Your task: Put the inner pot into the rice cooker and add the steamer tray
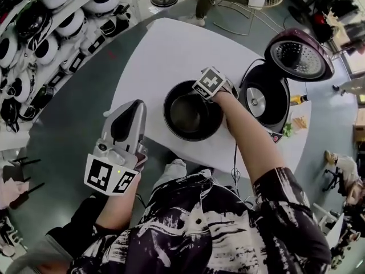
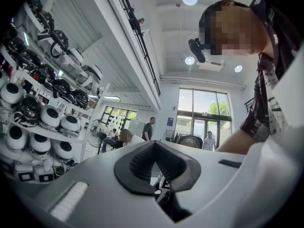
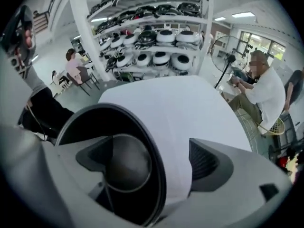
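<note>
Empty black inner pot (image 1: 191, 117) upright on the white table (image 1: 171, 50), just beside the open rice cooker (image 1: 272, 114), itself bare down to the heating plate. Right gripper (image 1: 217, 92) parted wide astride the pot's rim, one jaw inside, one outside, clamping nothing: plain only in the right gripper view. Left gripper (image 1: 128, 119) pressed closed, empty, beyond the table's left edge.
</note>
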